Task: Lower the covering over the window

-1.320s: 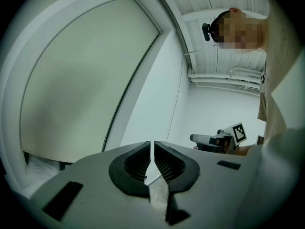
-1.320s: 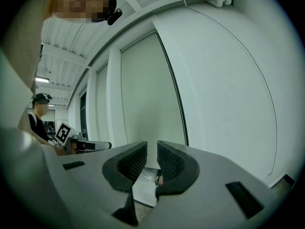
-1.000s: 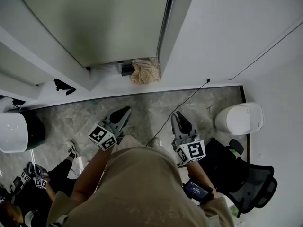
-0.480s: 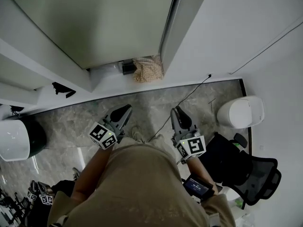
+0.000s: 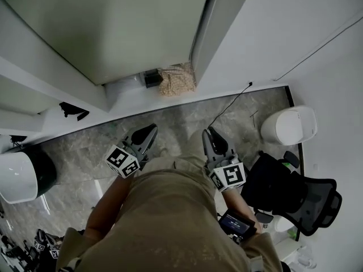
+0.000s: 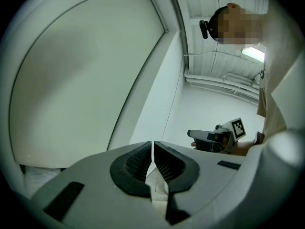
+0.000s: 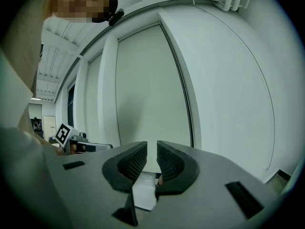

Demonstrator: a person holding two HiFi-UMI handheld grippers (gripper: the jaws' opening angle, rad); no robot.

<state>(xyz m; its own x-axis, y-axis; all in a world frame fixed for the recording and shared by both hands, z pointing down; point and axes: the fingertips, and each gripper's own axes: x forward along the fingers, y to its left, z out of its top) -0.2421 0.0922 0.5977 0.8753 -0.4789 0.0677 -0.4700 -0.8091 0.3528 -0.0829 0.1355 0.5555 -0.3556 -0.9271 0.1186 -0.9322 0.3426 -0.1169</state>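
**Covering [image 5: 113, 27] down, both claws empty**

The covering, a pale grey-green blind, hung ahead of the person. It filled the window frame [image 5: 199, 33] almost down to the white ledge [image 5: 170, 102] at its foot. The left gripper [image 6: 152, 146] had its jaws pressed together with nothing between them. The right gripper [image 7: 151, 149] had its pads a narrow gap apart, also with nothing between them. The 2 pointed toward the blind side by side, touching neither it nor each other. A crumpled tan cloth [image 5: 177, 79] and a small black box [image 5: 151, 78] lay on the ledge by the frame's right post.

Even, soft indoor light; pale greenish cast; fisheye curvature and black corners in both gripper views
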